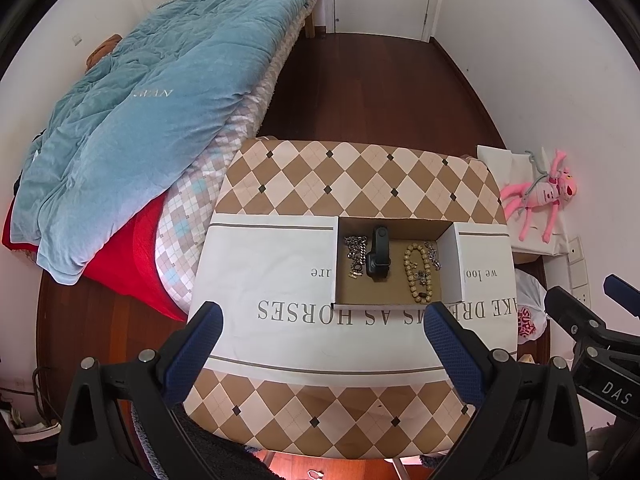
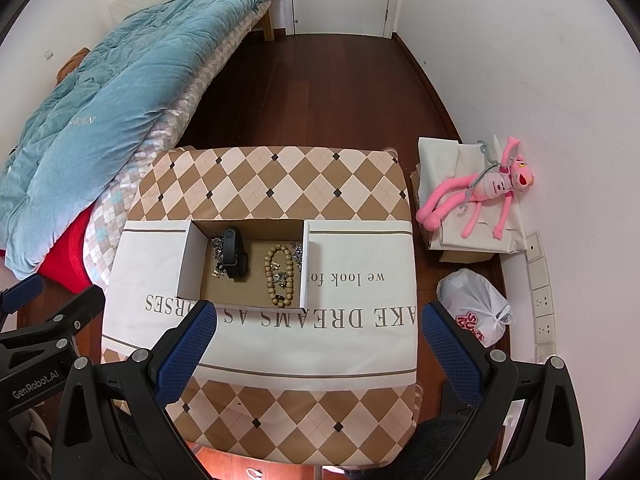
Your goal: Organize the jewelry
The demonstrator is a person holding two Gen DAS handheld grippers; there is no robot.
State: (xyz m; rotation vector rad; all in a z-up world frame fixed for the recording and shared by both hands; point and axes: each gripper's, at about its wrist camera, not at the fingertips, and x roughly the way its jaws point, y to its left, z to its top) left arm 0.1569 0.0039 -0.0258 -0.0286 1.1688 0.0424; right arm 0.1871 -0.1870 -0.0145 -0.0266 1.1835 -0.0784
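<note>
While both grippers' jaws hung wide and empty, the cardboard box (image 1: 394, 264) already held everything; probably only checking remained.

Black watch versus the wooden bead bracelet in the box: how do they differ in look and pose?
The black watch is dark, smooth and one solid band; the wooden bead bracelet is tan and made of many round beads. The watch stands up on its edge, while the bracelet lies flat as an open loop. The watch sits near the box's middle, the bracelet to its right in the left wrist view. Both rest inside the open cardboard box, untouched by either tongs.
</note>
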